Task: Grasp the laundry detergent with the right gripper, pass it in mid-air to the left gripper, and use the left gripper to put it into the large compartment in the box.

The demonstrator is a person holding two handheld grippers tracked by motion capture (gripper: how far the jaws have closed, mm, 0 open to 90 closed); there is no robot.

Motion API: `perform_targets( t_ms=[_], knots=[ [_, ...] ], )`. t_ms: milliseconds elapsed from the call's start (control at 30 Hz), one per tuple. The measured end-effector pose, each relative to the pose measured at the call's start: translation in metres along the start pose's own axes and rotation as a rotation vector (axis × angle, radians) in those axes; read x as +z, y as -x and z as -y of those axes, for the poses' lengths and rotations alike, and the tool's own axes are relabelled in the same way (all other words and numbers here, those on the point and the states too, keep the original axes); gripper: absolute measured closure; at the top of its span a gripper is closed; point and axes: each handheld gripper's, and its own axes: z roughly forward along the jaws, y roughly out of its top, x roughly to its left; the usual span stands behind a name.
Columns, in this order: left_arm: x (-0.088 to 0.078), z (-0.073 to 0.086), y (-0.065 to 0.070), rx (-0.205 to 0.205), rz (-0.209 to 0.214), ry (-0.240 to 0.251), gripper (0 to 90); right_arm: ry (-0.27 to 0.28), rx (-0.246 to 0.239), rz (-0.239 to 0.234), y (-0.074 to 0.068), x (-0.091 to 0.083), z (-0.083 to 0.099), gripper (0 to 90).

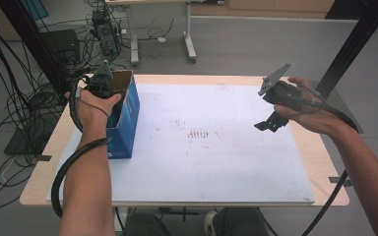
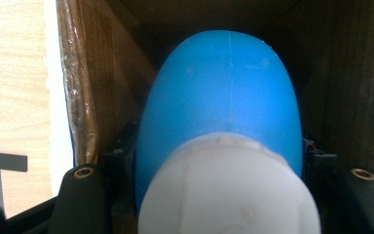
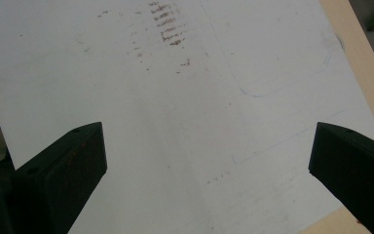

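Because the blue bottle (image 2: pixel 219 107) with the white cap (image 2: pixel 229 190) is meant to go into the blue cardboard box (image 1: pixel 128 118), it is kept clamped between the jaws of the left hand-held gripper (image 1: pixel 109 93) and is seen low inside the box's brown walls, at the centre of the left gripper view. At the upper left of the high view the box stands on the white sheet (image 1: pixel 202 147) of the worktop (image 1: pixel 325 162). At the right, the right hand-held gripper (image 1: pixel 270 120) is held aloft over bare sheet, jaws spread wide and gripping nothing, presumably so that it stays clear.
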Motion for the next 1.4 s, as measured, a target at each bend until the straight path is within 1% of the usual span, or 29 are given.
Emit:
perform_targets(
  t_ms=[1000,1400],
  knots=[
    [0.0001,0.0001,0.0,-0.002,0.0,0.0,36.3,-0.002,-0.011,0.003,0.0006,-0.0025,-0.0037,0.1],
    [0.0,-0.0006,0.0017,0.0,-0.007,-0.004,36.3,0.001,-0.005,0.003,0.0011,-0.0029,-0.0012,0.1]
  ],
)
